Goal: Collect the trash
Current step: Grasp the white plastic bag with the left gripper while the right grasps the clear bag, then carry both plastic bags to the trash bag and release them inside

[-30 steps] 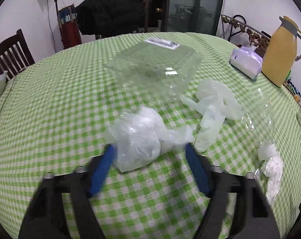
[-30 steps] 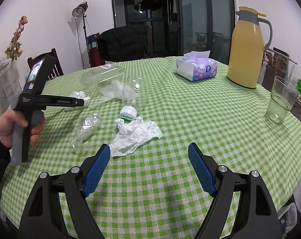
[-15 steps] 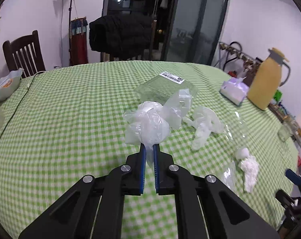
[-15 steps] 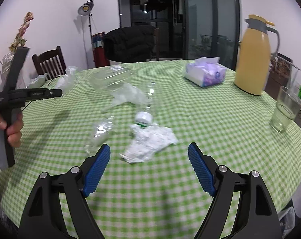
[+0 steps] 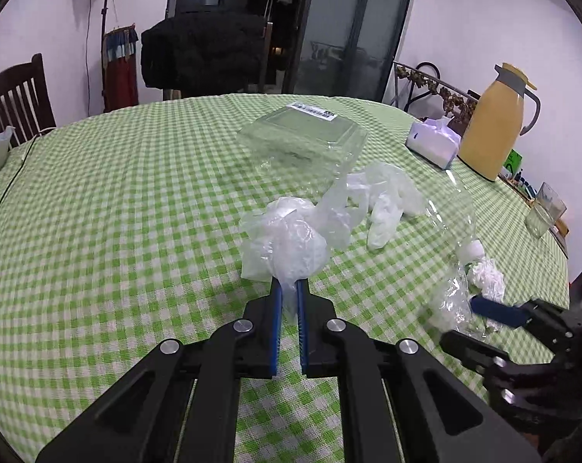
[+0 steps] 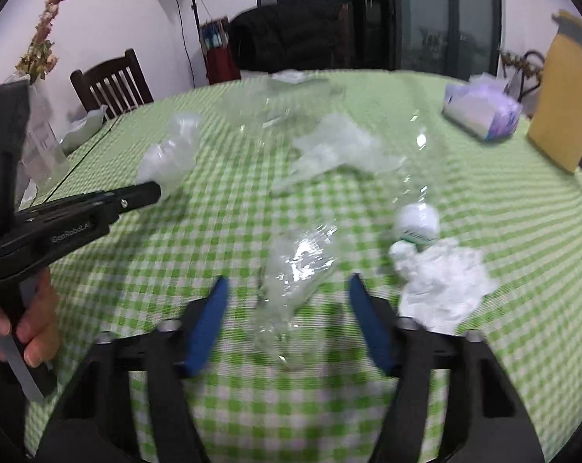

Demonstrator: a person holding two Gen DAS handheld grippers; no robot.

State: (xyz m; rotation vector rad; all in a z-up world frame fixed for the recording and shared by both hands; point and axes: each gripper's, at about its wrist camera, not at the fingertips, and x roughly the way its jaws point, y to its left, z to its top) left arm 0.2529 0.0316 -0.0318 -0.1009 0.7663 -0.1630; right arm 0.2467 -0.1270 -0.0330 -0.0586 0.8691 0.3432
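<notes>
— So, what has the left gripper got?
— Its jaws are clamped on a crumpled plastic bag, lifted off the green checked table.
— And the right gripper?
— Its jaws are closing around a clear crumpled wrapper lying on the table; the pads do not press it yet. A white tissue wad lies just beside it.

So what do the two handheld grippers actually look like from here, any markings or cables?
Both are black plastic frames with cut-out linkage arms and silver pivot pins, ending in flat blue finger pads. The left gripper shows pale lettering along its side in the right wrist view, too blurred to read surely. The right gripper looks the same build. No cables show. The hand on the left gripper's handle has a dark sleeve.
</notes>
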